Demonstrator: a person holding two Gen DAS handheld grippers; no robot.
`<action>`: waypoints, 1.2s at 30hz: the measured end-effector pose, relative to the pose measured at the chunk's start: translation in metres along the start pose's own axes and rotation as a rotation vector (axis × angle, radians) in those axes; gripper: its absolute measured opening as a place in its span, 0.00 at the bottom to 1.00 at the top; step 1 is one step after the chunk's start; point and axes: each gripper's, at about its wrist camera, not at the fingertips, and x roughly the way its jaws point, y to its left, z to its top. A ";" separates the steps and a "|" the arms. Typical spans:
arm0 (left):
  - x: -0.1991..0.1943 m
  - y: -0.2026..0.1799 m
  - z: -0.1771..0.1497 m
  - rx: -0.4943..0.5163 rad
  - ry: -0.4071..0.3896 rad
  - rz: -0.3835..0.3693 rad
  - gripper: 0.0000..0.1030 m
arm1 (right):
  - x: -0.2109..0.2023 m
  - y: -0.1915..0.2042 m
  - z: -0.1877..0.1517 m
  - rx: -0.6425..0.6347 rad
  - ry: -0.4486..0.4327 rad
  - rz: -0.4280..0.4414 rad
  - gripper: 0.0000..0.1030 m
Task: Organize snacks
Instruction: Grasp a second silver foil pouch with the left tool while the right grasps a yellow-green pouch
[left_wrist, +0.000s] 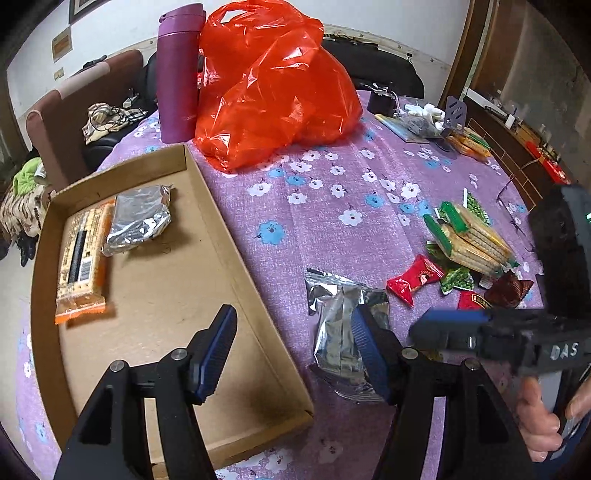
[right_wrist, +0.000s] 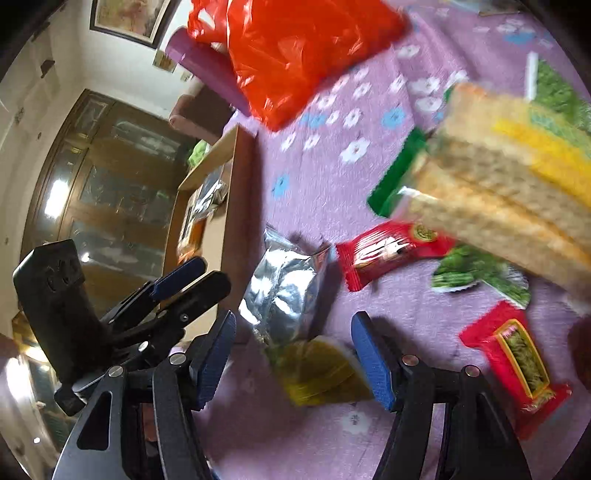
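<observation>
Right now both my claws hang open over the desk, nothing between their pads. My left claw (left_wrist: 295, 354) straddles the near right wall of the cardboard tray (left_wrist: 258, 280); its right finger covers part of the silver foil pouch (left_wrist: 340, 325), which lies on the cloth just outside that wall, long axis running away from me. My right claw (right_wrist: 293, 356) points at the same pouch (right_wrist: 284, 291) from the other side, with a yellow packet (right_wrist: 317, 373) directly between its fingers. I judge the left is nearer the pouch. Inside the tray already lie an orange biscuit pack (left_wrist: 83, 266) and another foil pouch (left_wrist: 138, 225). The right view is smeared; the wafer packs (right_wrist: 509, 184) blur, and the yellow packet's label is unreadable.
</observation>
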 end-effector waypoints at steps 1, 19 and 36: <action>0.001 -0.003 0.001 0.011 0.003 0.000 0.62 | -0.005 0.001 0.000 -0.015 -0.032 -0.034 0.69; 0.047 -0.066 -0.005 0.217 0.077 0.079 0.62 | -0.038 -0.002 0.000 0.032 -0.160 0.038 0.69; 0.008 -0.023 0.007 0.009 -0.034 -0.040 0.36 | -0.040 0.002 -0.005 0.006 -0.183 0.006 0.69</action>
